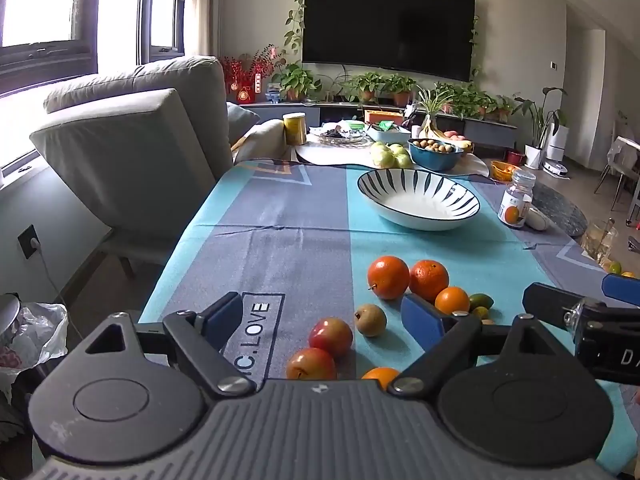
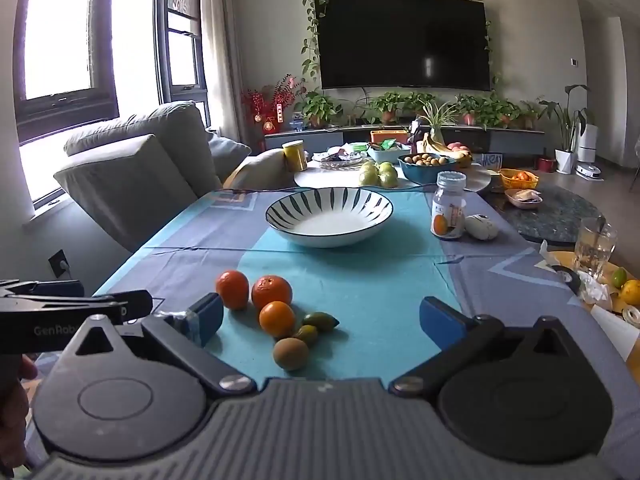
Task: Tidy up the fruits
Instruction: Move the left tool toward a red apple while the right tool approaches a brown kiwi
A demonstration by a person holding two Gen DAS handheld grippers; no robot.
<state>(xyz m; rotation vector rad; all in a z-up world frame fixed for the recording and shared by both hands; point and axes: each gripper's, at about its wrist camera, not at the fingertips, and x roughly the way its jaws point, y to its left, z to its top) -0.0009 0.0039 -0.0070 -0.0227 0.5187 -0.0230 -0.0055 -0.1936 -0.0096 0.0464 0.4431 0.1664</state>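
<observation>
Count on the tablecloth, near cluster: oranges, 4, being three grouped (image 1: pixel 388 277) (image 1: pixel 429 280) (image 1: pixel 452 300) and one half hidden behind the gripper body (image 1: pixel 380 376). Red apples, 2 (image 1: pixel 330 336) (image 1: pixel 311 364). Brown round fruit, 1 (image 1: pixel 370 320) (kind uncertain). Small green oval fruits, 2 (image 2: pixel 320 321) (image 2: pixel 305 335). Striped bowl, 1 (image 2: pixel 329 216). Capped bottle with an orange on its label, 1 (image 2: pixel 449 210). Far table: green fruits, at least 3 (image 2: pixel 378 174) (pile overlaps, exact number unclear).

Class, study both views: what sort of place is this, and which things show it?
Most likely a home living room: a large black wall-mounted television, a grey cushioned sofa, and potted green houseplants beyond the table.
</observation>
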